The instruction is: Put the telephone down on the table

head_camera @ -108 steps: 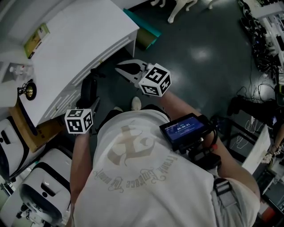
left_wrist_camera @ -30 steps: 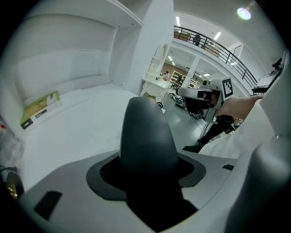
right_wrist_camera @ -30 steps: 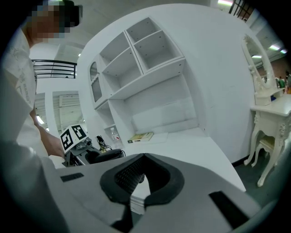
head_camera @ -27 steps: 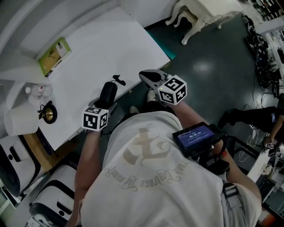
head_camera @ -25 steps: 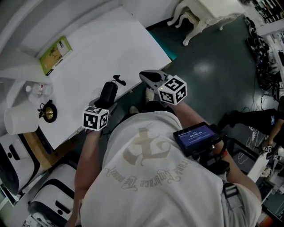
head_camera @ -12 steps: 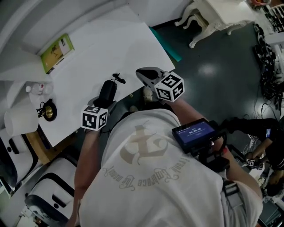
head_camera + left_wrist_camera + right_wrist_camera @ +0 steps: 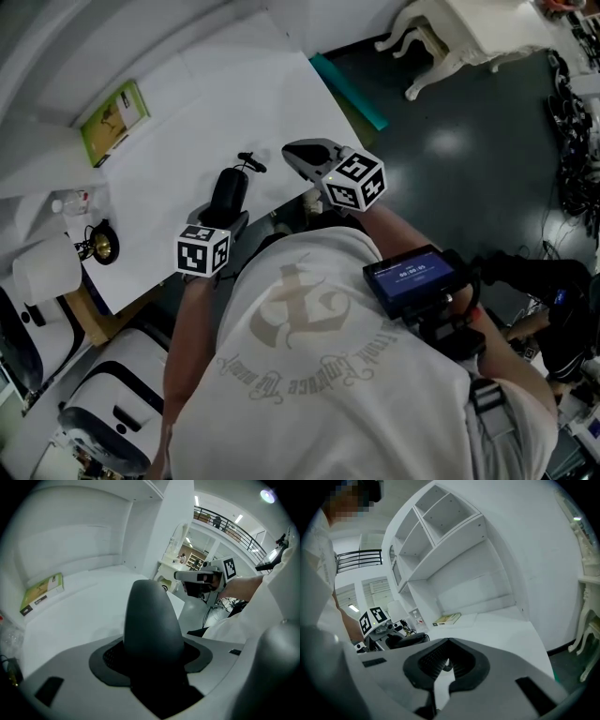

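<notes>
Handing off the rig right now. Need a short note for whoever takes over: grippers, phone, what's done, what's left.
Left gripper: shut on the telephone, held at the front edge of the white table.
Right gripper: shut, empty, near the same edge.
Done: telephone is at the table.
Left: set it down on a bare patch, open the jaws, pull back. Can't tell if it touches the table yet.

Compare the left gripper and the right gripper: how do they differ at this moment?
The left gripper is clamped on the dark telephone handset; the right gripper holds nothing. The left's jaws stand wide around the handset; the right's are together. Both are near the front edge of the white table.
</notes>
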A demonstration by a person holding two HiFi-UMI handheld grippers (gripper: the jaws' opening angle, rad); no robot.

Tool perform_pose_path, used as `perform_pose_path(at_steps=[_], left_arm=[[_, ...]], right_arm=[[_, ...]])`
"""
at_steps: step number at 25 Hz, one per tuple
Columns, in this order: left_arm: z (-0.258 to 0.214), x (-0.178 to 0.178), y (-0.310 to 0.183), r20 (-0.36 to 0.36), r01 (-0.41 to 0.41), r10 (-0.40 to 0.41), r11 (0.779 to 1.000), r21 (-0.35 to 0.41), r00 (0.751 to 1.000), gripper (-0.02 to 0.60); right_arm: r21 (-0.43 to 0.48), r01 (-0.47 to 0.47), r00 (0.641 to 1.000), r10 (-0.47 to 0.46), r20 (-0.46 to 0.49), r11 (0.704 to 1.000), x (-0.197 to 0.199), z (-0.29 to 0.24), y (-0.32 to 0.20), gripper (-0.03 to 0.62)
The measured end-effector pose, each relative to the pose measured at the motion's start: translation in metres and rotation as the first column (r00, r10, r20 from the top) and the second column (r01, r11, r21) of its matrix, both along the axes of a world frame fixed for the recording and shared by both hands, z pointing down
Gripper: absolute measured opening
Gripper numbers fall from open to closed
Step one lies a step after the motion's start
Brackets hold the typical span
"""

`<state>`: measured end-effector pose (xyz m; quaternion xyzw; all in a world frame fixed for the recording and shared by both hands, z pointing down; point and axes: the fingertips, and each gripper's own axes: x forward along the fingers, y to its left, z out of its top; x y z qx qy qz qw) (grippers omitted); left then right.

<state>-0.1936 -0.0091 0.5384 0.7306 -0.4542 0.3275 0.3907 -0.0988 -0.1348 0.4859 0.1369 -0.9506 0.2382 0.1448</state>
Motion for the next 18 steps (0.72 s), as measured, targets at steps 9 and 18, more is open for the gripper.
perform_pose_path(at_steps=[9,18], left_arm=[[0.007,-0.002,-0.028,0.036,0.046,-0.046,0.999,-0.004,0.998,0.281],[0.018,-0.009,-0.063,0.068,0.049,-0.049,0.999,-0.009,0.997,0.281]], right_arm=[[-0.019,0.037,0.999,-0.037,0.023,0.999,-0.003,0.008,-0.023,0.015],[-0.039,0.043,0.999,-0.041,0.029,0.998,-0.008,0.014,-0.047,0.015]])
